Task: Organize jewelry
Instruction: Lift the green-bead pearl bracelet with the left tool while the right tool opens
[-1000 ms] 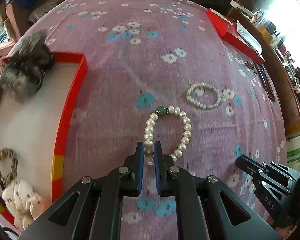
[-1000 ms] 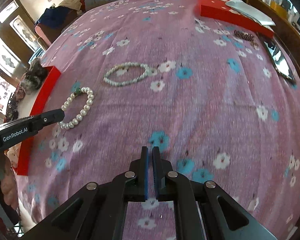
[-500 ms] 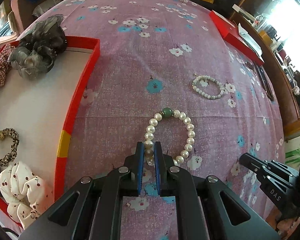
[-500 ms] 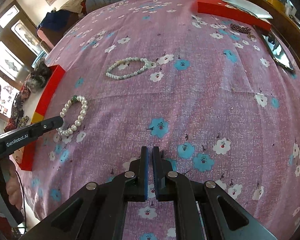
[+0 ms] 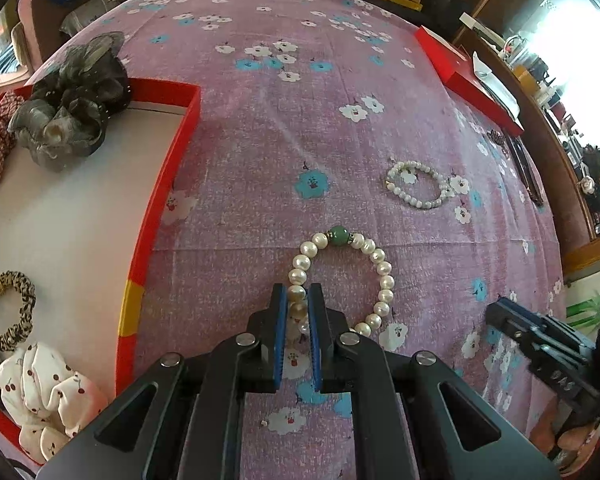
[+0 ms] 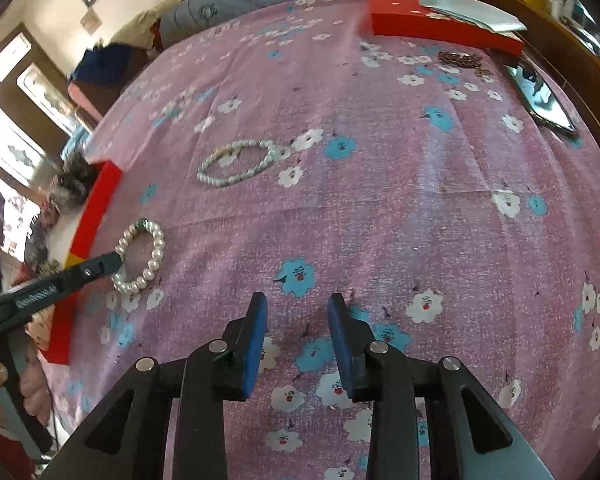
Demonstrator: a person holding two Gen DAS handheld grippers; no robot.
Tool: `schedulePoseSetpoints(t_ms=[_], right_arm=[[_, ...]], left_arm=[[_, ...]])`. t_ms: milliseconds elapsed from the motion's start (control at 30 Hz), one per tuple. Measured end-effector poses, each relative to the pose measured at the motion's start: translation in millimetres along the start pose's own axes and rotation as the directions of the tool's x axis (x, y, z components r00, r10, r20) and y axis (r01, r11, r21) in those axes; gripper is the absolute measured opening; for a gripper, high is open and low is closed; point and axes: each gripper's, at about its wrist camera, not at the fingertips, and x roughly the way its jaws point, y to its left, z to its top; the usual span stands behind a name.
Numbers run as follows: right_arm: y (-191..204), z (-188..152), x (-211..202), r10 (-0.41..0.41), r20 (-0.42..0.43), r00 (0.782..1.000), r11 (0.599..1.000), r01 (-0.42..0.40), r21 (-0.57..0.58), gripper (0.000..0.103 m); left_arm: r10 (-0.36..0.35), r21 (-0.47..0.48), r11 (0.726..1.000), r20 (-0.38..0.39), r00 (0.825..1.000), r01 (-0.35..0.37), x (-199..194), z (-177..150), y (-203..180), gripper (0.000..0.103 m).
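Observation:
My left gripper point(image 5: 298, 298) is shut on a white pearl bracelet with one green bead point(image 5: 382, 276); the pinched pearls sit between its blue pads, the loop hanging ahead over the pink floral cloth. The same bracelet point(image 6: 156, 248) and left gripper point(image 6: 118, 259) show at the left of the right wrist view. A second, smaller pearl bracelet point(image 5: 418, 189) lies flat on the cloth farther right; it also shows in the right wrist view point(image 6: 240, 162). My right gripper point(image 6: 298, 310) is open and empty above the cloth.
A red-rimmed tray point(image 5: 168, 184) with a white floor lies to the left, holding a grey scrunchie point(image 5: 70, 104), a leopard scrunchie point(image 5: 6, 310) and a cherry-print scrunchie point(image 5: 48, 394). A red box lid point(image 6: 440, 26), dark beads point(image 6: 462, 62) and a mirror point(image 6: 542, 98) lie far right.
My left gripper has carried the green-bead bracelet leftward toward the red tray. My right gripper has opened its jaws and turned slightly.

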Motion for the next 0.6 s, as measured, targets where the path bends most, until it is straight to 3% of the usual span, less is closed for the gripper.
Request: schedulePoseSetpoints(t_ms=[367,533,600], right_arm=[[-47.3,-5.0,-27.7,-0.03,0.045,0.999,0.992,0.024,0.12,0.033],[-36.2,8.8,-20.3,0.018,0.041,0.999,0.994,-0.023,0.104,0.033],[-18.7,22.1,-10.7,0.032,0.042,0.999,0.998,-0.034,0.05,0.034]], left_arm=[[-0.026,-0.005,1.0,0.01,1.0,0.026,2.6,2.7,2.2,0.01],[-0.02,-0.001,1.0,0.014,1.0,0.02,2.7,3.2,0.7,0.011],[-0.028,0.001,1.0,0.015,0.999,0.028,2.9,3.9,-1.0,0.018]])
